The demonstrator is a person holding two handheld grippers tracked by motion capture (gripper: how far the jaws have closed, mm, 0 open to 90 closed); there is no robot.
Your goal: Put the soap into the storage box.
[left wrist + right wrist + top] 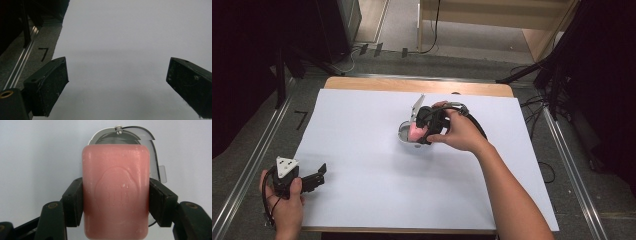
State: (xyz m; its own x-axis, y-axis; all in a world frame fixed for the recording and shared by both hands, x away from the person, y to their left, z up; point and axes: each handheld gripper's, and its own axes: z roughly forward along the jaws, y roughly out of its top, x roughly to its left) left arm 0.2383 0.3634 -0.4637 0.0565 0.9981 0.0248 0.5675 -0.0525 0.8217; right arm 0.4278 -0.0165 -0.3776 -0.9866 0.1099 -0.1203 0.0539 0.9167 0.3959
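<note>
My right gripper is shut on a pink bar of soap, its jaws pressing both long sides. Directly behind the soap lies a grey soap case with a clear hinged lid. From the high view the right gripper holds the pink soap just over the grey case in the middle of the white sheet. My left gripper rests open at the near left corner, with nothing between its jaws. Its own view has the left gripper over bare white sheet.
A white sheet covers a wooden table. Grey floor with a metal rail and a marked "7" lies to the left. Dark stands and cables crowd the far corners.
</note>
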